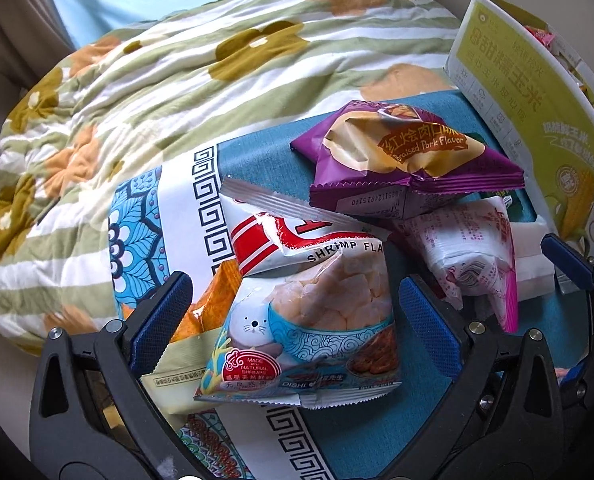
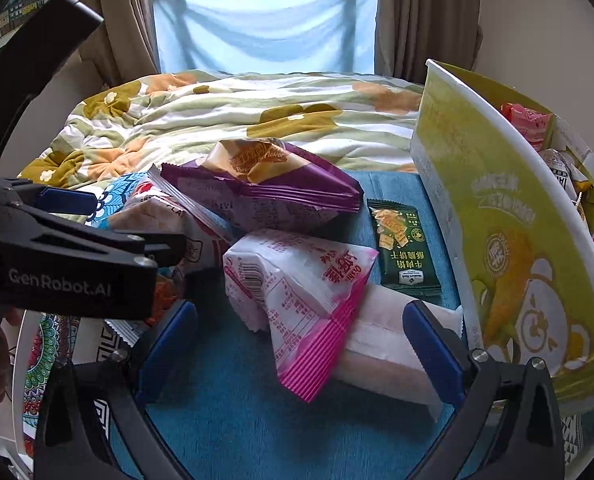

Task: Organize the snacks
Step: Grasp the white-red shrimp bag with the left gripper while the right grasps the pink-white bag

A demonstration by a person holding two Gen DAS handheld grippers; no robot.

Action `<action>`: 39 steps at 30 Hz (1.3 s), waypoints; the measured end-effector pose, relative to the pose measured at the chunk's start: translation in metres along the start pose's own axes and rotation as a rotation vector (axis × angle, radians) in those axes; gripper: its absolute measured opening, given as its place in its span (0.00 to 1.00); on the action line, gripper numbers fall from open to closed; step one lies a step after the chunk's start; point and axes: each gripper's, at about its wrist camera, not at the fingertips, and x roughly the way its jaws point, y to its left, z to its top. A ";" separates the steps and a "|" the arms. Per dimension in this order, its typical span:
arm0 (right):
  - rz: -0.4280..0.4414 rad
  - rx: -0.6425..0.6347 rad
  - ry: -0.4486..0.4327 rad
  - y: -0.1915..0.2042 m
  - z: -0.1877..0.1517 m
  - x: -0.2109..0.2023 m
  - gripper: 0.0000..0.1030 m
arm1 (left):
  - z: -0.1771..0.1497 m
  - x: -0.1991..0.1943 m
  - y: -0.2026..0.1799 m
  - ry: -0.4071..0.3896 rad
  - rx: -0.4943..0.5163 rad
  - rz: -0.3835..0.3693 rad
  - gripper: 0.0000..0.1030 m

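Snack packs lie in a pile on a teal patterned cloth (image 1: pixel 377 432). My left gripper (image 1: pixel 293 328) is open, its blue pads on either side of a shrimp-flavor pack (image 1: pixel 309 320) without closing on it. A purple braised-pork pack (image 1: pixel 409 160) lies behind it, a white and pink pack (image 1: pixel 473 256) to the right. My right gripper (image 2: pixel 297 344) is open around the white and pink pack (image 2: pixel 305 296), which rests on a long white pack (image 2: pixel 389 344). A dark green biscuit pack (image 2: pixel 403 248) lies flat beyond. The left gripper also shows in the right wrist view (image 2: pixel 109 220).
A yellow-green and white box (image 2: pixel 509 248) stands at the right, with more snack packs (image 2: pixel 529 124) inside. An orange pack (image 1: pixel 213 300) lies under the shrimp pack. A floral quilt (image 1: pixel 137 100) covers the bed behind. A curtained window (image 2: pixel 265 20) is at the back.
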 end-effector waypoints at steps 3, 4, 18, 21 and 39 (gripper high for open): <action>-0.008 -0.020 -0.004 0.003 0.001 0.007 1.00 | 0.001 0.004 0.000 0.009 0.017 0.003 0.90; -0.011 -0.026 -0.001 0.003 0.002 0.010 1.00 | 0.001 0.005 0.000 0.014 0.018 -0.005 0.86; -0.025 -0.085 -0.010 0.003 0.012 0.027 0.99 | 0.000 0.000 0.002 0.023 0.040 -0.024 0.57; -0.020 -0.091 -0.008 0.003 0.014 0.032 0.99 | -0.002 -0.005 0.004 0.019 0.036 -0.024 0.57; 0.001 -0.130 0.002 0.005 0.012 0.033 0.63 | -0.009 -0.023 0.003 0.001 0.012 -0.014 0.57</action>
